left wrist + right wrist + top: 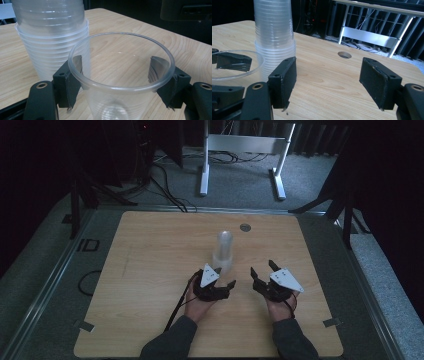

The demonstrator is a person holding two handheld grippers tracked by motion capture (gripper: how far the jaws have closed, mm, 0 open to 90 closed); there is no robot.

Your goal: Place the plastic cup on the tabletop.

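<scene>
A single clear plastic cup stands upright between the jaws of my left gripper, whose pads lie against its sides just under the round rim. Right behind it rises a tall stack of clear cups, also seen in the high view as the stack at mid-table. My left gripper sits at the stack's near side. My right gripper stands open a little to the right with nothing between its fingers; from there the stack and the held cup lie to its left.
The wooden table has a round cable hole near its far edge. A white desk frame and cables stand on the floor beyond. Dark stands flank the table on both sides.
</scene>
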